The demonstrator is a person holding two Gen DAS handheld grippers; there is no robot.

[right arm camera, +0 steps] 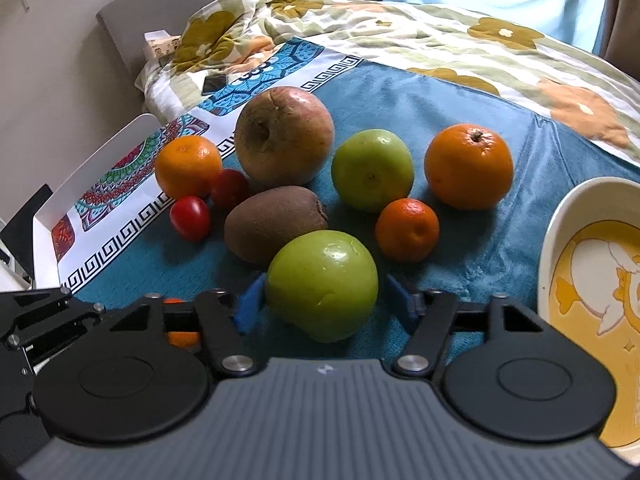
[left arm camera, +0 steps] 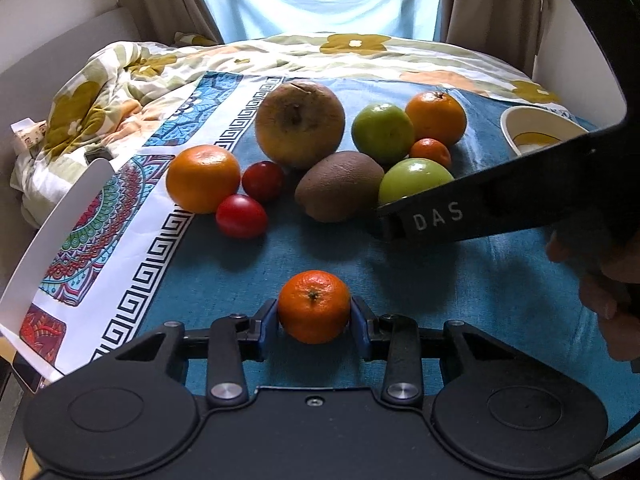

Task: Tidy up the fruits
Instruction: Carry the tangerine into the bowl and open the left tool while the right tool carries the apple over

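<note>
My left gripper (left arm camera: 314, 316) is shut on a small mandarin (left arm camera: 314, 306) just above the blue cloth (left arm camera: 460, 300). My right gripper (right arm camera: 322, 300) is open around a green apple (right arm camera: 322, 284), its blue pads apart from the skin on both sides. Beyond lie a kiwi (right arm camera: 274, 222), a second green apple (right arm camera: 372, 168), a big russet apple (right arm camera: 284, 136), two oranges (right arm camera: 468, 166) (right arm camera: 188, 166), a small mandarin (right arm camera: 406, 230) and two red tomatoes (right arm camera: 190, 218) (right arm camera: 229, 189). The same pile shows in the left wrist view, with the kiwi (left arm camera: 339, 185) in the middle.
A cream bowl with a yellow picture (right arm camera: 560, 248) stands at the right, also in the left wrist view (left arm camera: 516, 128). A white tray edge (left arm camera: 48, 232) borders the patterned cloth at left. A floral quilt (right arm camera: 400, 32) lies behind. The right gripper's black body (left arm camera: 500, 208) crosses the left view.
</note>
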